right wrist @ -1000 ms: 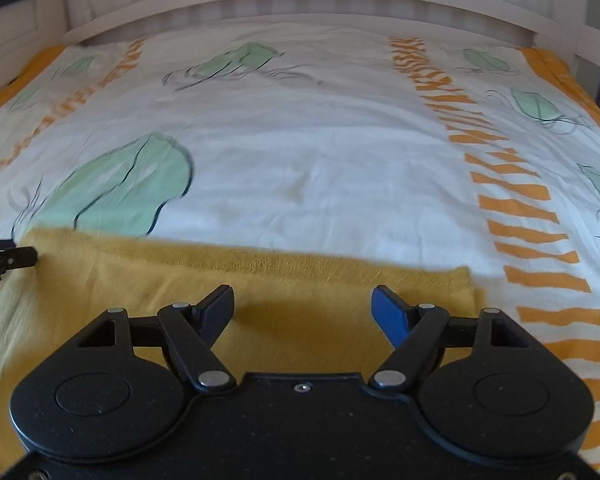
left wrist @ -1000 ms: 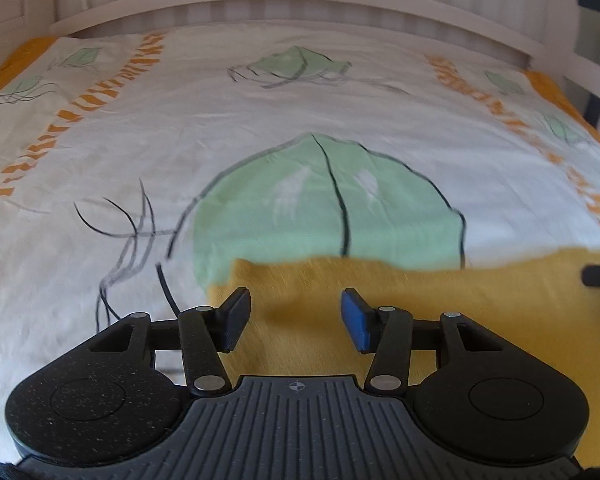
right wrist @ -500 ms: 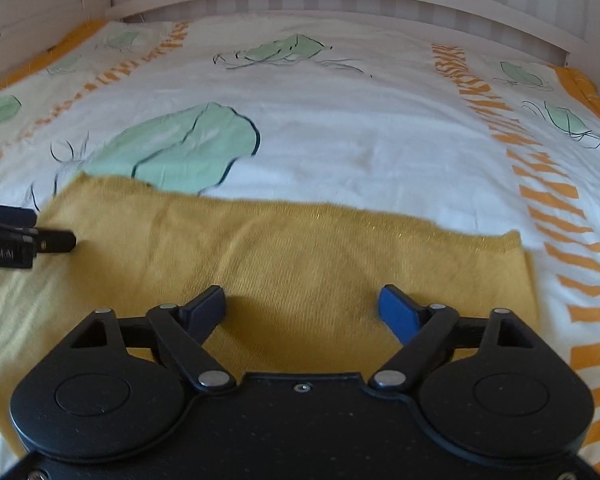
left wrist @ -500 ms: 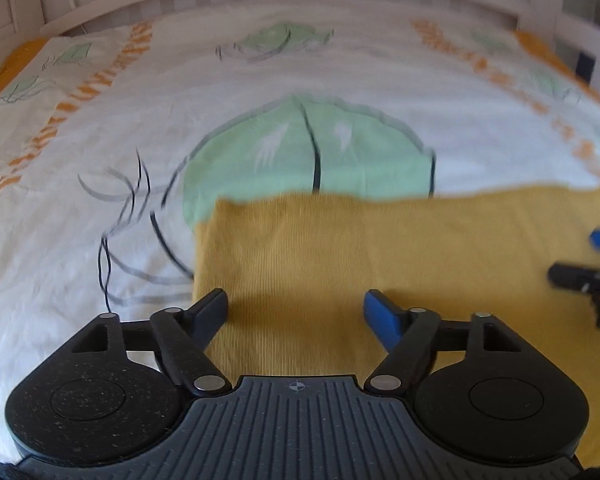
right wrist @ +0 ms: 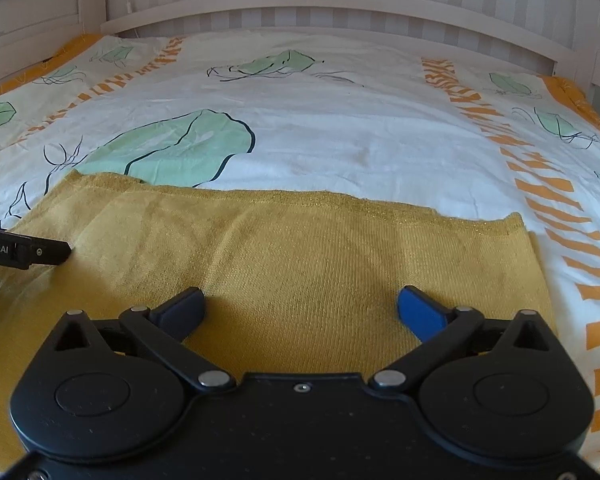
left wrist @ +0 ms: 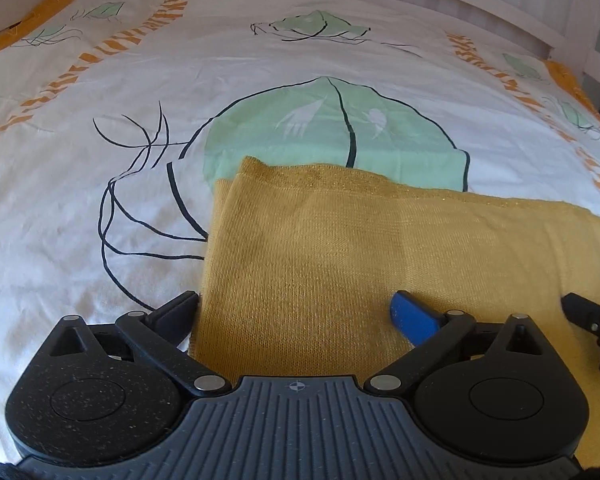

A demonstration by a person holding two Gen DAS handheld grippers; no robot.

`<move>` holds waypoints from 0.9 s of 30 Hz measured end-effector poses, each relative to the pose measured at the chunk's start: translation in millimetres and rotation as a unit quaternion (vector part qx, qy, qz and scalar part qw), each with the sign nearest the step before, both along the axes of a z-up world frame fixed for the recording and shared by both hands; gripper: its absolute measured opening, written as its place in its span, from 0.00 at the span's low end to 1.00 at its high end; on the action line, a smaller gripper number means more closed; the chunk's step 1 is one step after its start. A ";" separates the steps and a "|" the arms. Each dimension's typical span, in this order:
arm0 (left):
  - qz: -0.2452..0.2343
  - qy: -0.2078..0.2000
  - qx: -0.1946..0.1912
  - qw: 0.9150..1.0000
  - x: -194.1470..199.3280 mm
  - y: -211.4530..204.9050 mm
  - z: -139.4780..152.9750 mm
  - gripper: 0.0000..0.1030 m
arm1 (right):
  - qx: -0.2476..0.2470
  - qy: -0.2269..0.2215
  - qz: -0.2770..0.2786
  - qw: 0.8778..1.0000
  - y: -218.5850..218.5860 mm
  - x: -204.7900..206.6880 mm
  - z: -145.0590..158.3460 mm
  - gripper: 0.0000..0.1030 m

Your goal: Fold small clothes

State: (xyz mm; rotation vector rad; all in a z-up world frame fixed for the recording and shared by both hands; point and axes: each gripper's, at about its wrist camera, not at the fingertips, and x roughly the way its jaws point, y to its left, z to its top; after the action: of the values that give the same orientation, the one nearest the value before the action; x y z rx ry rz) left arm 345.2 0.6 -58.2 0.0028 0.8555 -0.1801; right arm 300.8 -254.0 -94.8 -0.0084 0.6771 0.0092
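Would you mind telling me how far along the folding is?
One fold looks done: the yellow knit garment lies doubled on the bedsheet. Both the left gripper and right gripper have just opened and hold nothing. Further folds probably remain.

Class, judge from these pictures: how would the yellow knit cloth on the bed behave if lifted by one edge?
The yellow knit cloth probably droops: it lies limp and flat on the bedsheet. Its ribbed weave likely grips pads rather than slipping. It looks thin, so probably light.

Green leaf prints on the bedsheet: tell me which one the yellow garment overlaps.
The big central leaf, split by a dark vein. The yellow garment covers its near edge, while the smaller leaves toward the headboard and along the bedsheet sides lie clear of it.
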 end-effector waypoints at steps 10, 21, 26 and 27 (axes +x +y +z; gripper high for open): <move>-0.021 0.037 -0.034 0.999 -13.5 19.4 14.3 0.99 | -0.001 -0.010 -0.001 1.000 0.7 -2.1 -3.4 1.00; -0.037 0.009 -0.007 0.999 -85.3 59.6 13.0 0.99 | -0.016 -0.010 -0.002 1.000 5.0 -2.4 -3.2 1.00; -0.047 0.000 0.000 0.999 -89.1 61.7 7.8 0.99 | -0.025 -0.004 -0.004 1.000 7.9 0.0 -1.1 1.00; -0.051 0.001 0.004 0.999 -90.7 61.2 7.4 0.99 | -0.028 0.000 -0.005 1.000 8.9 0.8 0.2 1.00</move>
State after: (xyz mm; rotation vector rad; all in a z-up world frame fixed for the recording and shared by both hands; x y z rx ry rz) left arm 254.5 61.7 -50.8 0.0534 0.8579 -0.2729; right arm 301.6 -245.1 -94.6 -0.0595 0.6764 -0.0188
